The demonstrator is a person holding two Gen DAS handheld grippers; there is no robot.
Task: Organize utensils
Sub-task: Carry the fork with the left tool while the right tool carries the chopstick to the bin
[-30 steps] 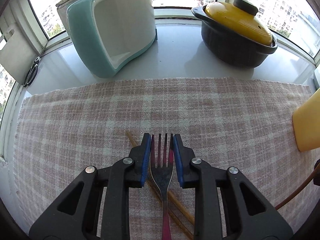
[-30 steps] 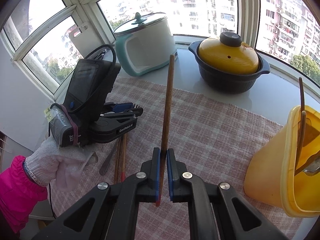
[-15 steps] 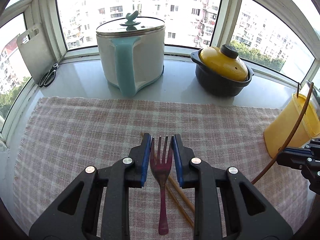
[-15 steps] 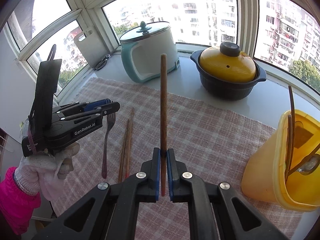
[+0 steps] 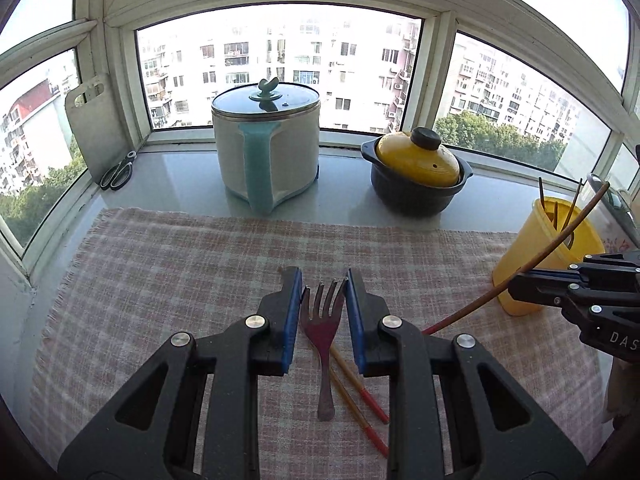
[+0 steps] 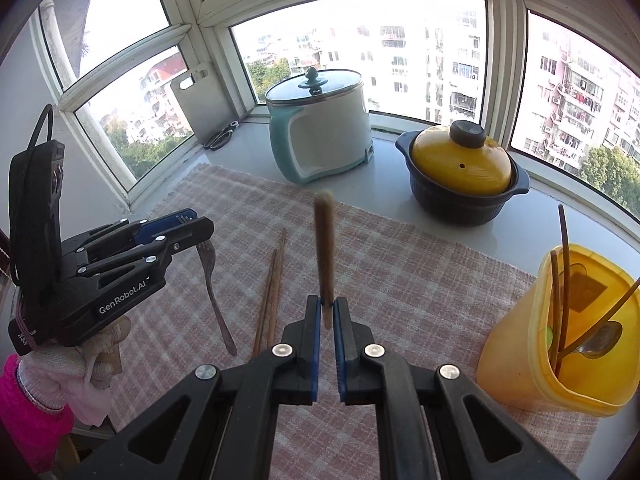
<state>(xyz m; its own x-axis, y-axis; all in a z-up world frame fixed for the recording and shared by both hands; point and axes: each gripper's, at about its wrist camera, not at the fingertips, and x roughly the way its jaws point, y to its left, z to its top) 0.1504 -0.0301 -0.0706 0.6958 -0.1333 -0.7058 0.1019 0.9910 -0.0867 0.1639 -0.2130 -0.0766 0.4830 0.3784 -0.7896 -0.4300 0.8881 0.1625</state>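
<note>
Fork [image 5: 322, 330] was clamped at its head in the left gripper [image 5: 323, 280], hanging clear above the checked cloth [image 5: 180, 264]. Right gripper [image 6: 327, 306] was shut on one chopstick [image 6: 324, 248]. Two chopsticks [image 6: 272, 288] lay mid-cloth. Yellow holder [image 6: 516, 364] stood at the cloth's right edge, pots behind.

"GenRobot.AI" on left gripper [image 6: 188, 226] side; "DAS" on right gripper [image 5: 516, 286] body

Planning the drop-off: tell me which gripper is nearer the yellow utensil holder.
Right. The right gripper, gripping a chopstick, is beside the yellow utensil holder; the left gripper, holding the fork, is across the cloth.
</note>
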